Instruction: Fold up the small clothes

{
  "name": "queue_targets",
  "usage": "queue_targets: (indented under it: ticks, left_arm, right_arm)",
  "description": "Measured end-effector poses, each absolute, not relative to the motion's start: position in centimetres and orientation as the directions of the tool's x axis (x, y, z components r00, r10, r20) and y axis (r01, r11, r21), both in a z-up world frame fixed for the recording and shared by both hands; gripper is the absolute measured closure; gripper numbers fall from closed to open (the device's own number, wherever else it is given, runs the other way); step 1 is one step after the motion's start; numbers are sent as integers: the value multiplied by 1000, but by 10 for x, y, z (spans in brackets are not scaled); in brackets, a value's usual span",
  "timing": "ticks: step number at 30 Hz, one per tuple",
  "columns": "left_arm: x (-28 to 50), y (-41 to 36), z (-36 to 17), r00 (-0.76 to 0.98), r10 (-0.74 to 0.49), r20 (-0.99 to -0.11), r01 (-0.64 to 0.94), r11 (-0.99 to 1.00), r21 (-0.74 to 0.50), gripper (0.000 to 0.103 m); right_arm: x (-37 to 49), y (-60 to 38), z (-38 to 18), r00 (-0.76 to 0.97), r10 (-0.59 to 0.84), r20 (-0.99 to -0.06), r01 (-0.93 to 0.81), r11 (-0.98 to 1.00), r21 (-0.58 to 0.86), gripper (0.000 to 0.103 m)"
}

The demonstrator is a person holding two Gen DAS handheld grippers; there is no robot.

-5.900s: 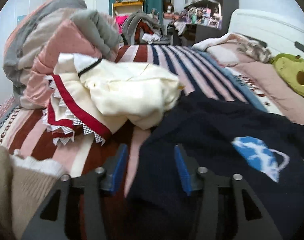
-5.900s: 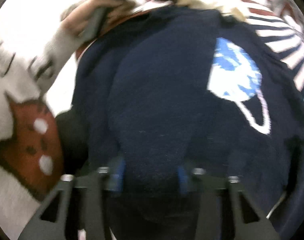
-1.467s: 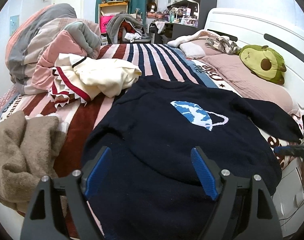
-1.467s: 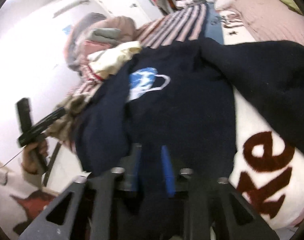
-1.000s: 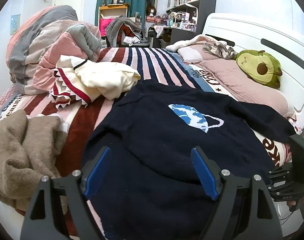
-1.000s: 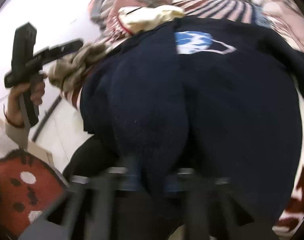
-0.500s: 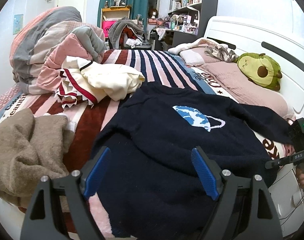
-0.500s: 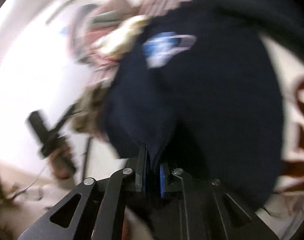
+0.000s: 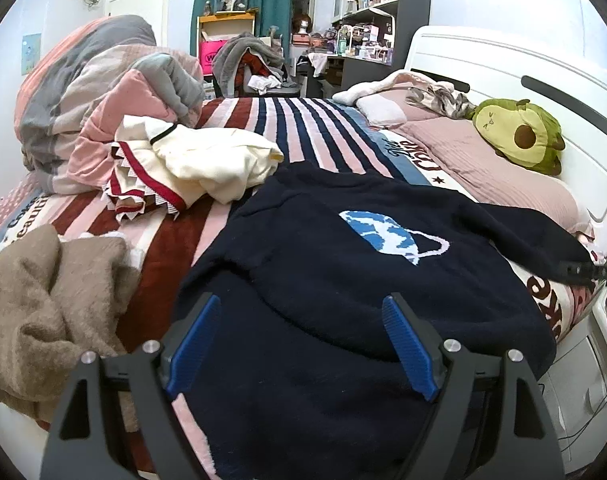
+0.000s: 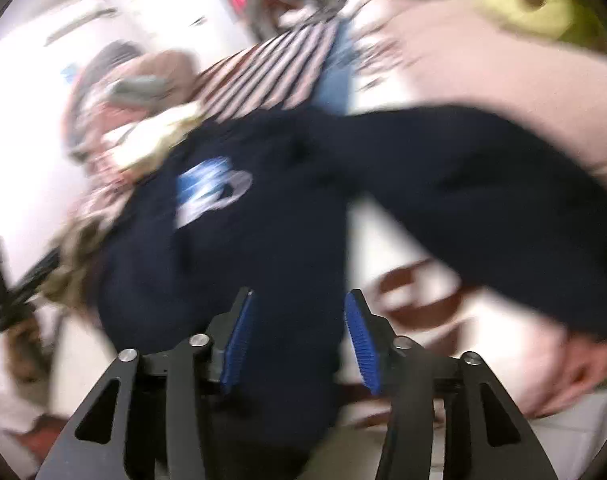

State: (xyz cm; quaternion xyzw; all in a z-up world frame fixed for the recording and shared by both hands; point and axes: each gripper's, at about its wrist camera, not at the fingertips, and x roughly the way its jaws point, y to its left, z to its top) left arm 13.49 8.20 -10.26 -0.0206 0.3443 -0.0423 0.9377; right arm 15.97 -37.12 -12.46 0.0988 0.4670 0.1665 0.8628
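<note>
A: What has been changed since half a second ago?

B: The right gripper was closed on the hem of the sweater then. Now its jaws are seen apart, at middle width, and nothing is held between them. So the hem has been released.

A: And what is meant by that for the task?

B: It is judged that the spreading is finished: the sweater is laid flat on the bed, front side up, and the first fold can be started.

A: Where is the sweater relative to each gripper?

B: In the right view, which is blurred, the body is seen from 12 to 10 o'clock and one sleeve at 2 o'clock. The left gripper is held wide open and empty, with the hem directly at 12 o'clock.
</note>
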Motion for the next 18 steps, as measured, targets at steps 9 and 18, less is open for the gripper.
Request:
queue_targets:
  ticks: [9,18]
  left_arm:
    - [152,62,-108,750,-99,-654,65,995,-76,23]
    - [159,62,-109,752,-68,-655,43,998,-55,23]
  right_arm:
    - [162,-436,-177,506,438,-743,14,857,515,43]
    - [177,-449,-184,776,286,-562,158,776,611,35]
